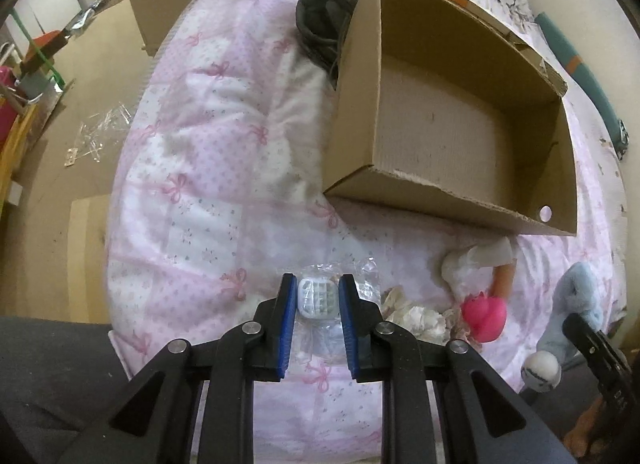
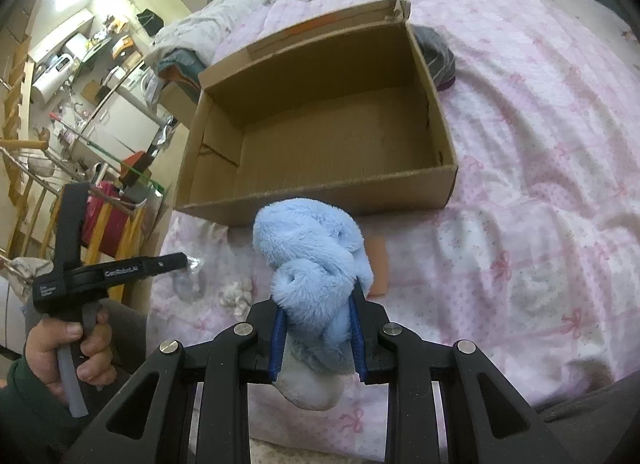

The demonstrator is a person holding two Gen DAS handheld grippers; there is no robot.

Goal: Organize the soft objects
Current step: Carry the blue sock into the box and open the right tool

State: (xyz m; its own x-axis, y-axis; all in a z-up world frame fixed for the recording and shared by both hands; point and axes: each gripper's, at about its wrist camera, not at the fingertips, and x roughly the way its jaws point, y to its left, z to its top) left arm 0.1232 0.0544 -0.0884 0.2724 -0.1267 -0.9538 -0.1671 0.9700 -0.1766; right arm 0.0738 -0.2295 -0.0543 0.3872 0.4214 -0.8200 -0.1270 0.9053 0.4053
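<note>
On the pink bow quilt, my left gripper (image 1: 317, 284) is shut on a small white gridded object in clear plastic wrap (image 1: 316, 300), its blue pads against both sides. My right gripper (image 2: 318, 300) is shut on a fluffy light-blue plush toy (image 2: 312, 248), held above the quilt just in front of the open, empty cardboard box (image 2: 320, 135). In the left wrist view the box (image 1: 460, 123) lies beyond the gripper, and the plush (image 1: 576, 296) shows at the right edge. A hand holds the left gripper (image 2: 182, 262) at the left of the right wrist view.
A pink rubber duck (image 1: 484, 318), a doll in white (image 1: 476, 260) and crumpled white cloth (image 1: 416, 314) lie right of the left gripper. A dark garment (image 1: 324, 23) sits behind the box. The bed edge drops to a floor with cardboard sheets (image 1: 88, 223) on the left.
</note>
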